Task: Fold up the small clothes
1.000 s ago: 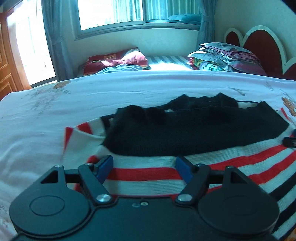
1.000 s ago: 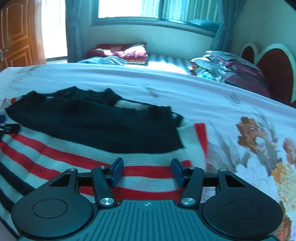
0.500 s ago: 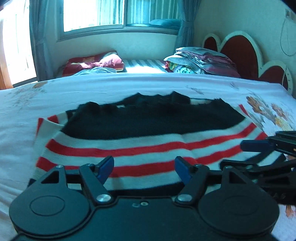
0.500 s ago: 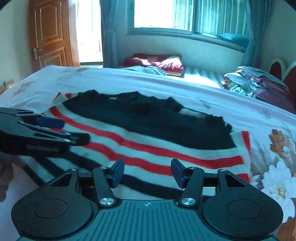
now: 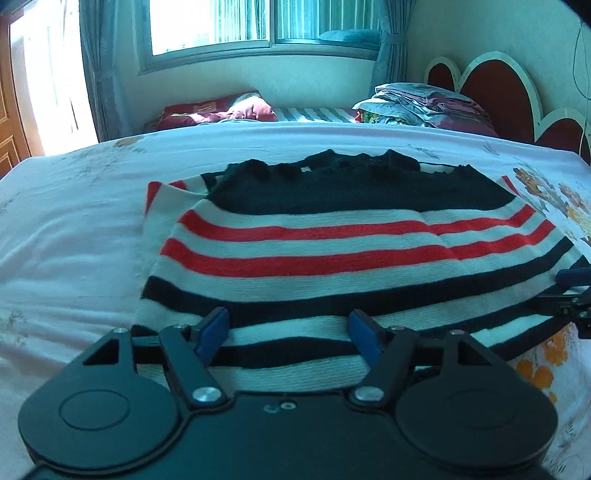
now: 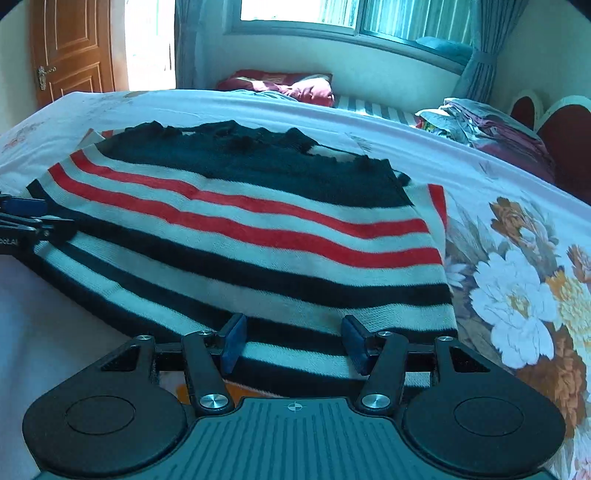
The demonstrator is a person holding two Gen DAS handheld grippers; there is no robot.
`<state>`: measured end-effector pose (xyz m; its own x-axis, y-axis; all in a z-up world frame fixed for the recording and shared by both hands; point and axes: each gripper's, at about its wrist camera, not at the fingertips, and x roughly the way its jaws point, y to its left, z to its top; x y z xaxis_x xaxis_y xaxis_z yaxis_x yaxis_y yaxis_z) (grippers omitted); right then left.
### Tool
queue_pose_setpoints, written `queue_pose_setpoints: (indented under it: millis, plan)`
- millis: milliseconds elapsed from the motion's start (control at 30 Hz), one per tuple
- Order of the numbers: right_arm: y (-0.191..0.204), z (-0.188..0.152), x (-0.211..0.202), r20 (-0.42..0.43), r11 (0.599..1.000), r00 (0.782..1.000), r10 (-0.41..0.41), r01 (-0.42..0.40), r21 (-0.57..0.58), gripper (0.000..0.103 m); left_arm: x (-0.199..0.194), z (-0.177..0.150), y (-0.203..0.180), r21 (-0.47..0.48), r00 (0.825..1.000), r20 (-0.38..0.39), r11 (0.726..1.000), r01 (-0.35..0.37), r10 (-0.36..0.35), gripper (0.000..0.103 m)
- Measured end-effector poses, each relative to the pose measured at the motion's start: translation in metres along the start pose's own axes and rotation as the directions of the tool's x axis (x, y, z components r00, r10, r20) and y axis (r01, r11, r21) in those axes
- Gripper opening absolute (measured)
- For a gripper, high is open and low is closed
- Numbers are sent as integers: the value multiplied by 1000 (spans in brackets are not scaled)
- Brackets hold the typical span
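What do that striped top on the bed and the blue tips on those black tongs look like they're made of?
The striped top looks like soft knitted yarn, wool or acrylic: fine ribbed rows show in the white bands, and the black part is fuzzy and matte. The blue pads on the jaws look like matte rubber or soft plastic, though that is uncertain; the black arms behind them look like hard moulded plastic with metal screws.

Sunlit window (image 5: 266,26) behind floral-sheeted bed (image 5: 74,221)
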<state>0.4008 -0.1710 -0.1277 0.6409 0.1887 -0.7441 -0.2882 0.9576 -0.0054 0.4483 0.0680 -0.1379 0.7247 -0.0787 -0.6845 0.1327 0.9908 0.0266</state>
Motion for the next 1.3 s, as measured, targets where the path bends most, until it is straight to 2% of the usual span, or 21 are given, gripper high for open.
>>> queue_pose_setpoints:
  millis: [100,167,200,233,300,333,400,467,567,700,767,833,1067,1167,1300]
  plan:
    - [1,3,-14,40,1000,999,1,-2,26,56,-8,4,-2,-25,1000,8,1000,-15,15,69]
    - [11,8,-25,89,999,995,33,-36,38,56,-15,5,-11,-34,1000,30,999,10,-9,69]
    - [18,10,-26,99,998,994,42,-46,38,49,-17,5,-17,-34,999,37,999,24,-22,67]
    - [25,11,-26,101,998,993,56,-60,37,32,-18,4,-24,-32,998,44,998,46,-44,66]
    - [37,12,-20,76,993,992,104,-108,47,22,-17,3,-39,-31,993,32,993,111,-110,58]
    - [45,12,-17,67,991,990,125,-128,45,20,-16,1,-48,-26,990,27,990,139,-138,56]
    - [57,7,-11,55,992,991,126,-127,21,20,-13,-2,-64,12,993,25,993,117,-117,57]
    - [59,2,-7,42,993,993,113,-114,18,20,-8,-7,-70,40,998,16,997,62,-63,58]
    - [36,-6,-12,48,998,998,34,-36,55,20,-14,-11,-44,-28,1000,20,999,16,-16,58]
    - [-19,-18,-23,10,987,995,-100,98,127,20,-26,-23,7,-93,994,21,991,-101,103,54]
    - [-39,-25,-27,-14,984,995,-97,98,147,20,-29,-28,24,-113,996,16,990,-88,90,51]
    - [-46,-29,-27,-18,986,997,-78,80,148,20,-27,-31,25,-104,997,12,992,-77,79,51]
    - [-50,-31,-30,-19,983,997,-80,82,163,20,-29,-32,27,-130,995,-1,986,-101,102,48]
    - [-54,-37,-32,-2,983,997,-74,74,169,19,-28,-36,25,-99,994,5,989,-106,107,48]
    - [-49,-35,-31,-8,985,996,-92,92,144,19,-27,-34,23,-108,993,-4,987,-116,116,48]
